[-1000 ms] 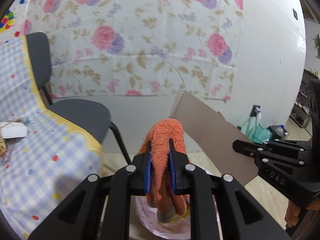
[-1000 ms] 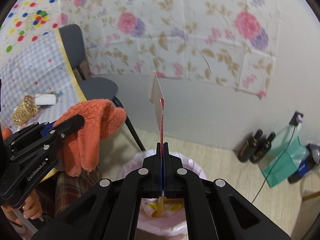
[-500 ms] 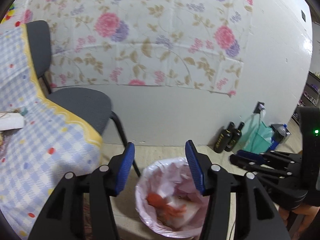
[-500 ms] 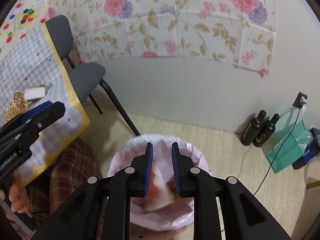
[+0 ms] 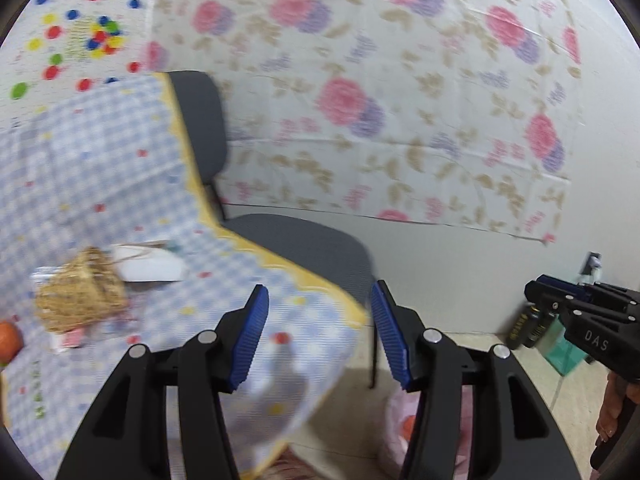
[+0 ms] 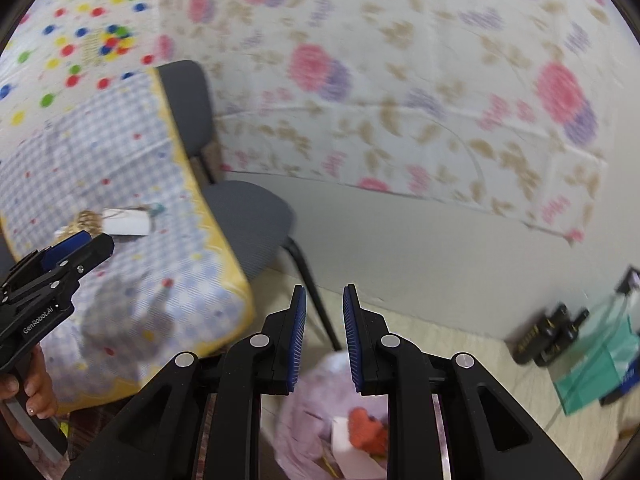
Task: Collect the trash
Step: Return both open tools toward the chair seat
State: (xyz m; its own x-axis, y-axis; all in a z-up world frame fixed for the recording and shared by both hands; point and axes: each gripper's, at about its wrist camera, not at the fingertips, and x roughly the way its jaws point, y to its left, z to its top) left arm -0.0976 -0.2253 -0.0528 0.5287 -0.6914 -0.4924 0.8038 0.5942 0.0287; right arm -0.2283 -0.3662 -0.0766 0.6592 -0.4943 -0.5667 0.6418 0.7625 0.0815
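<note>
My left gripper [image 5: 319, 292] is open with nothing between its blue pads, held over the corner of the table [image 5: 120, 184] with the blue checked cloth. On the table lie a straw bundle [image 5: 80, 292], a white box [image 5: 152, 268], a small wrapper [image 5: 70, 338] and an orange thing [image 5: 8, 338] at the left edge. My right gripper [image 6: 324, 290] is open by a narrow gap, empty, above the pink-lined bin [image 6: 316, 392]. Inside the bin lie the orange cloth [image 6: 366, 426] and a pale card piece [image 6: 344, 432].
A grey chair [image 5: 296, 248] stands between the table and the flowered wall. Two dark bottles [image 6: 548, 332] and a green bag [image 6: 600, 360] sit on the floor by the wall at the right. A hand [image 6: 36, 396] holds the left gripper's handle.
Both grippers opened: the orange cloth and the card piece dropped into the bin. Both then rose and swung left, so the table now fills more of each view.
</note>
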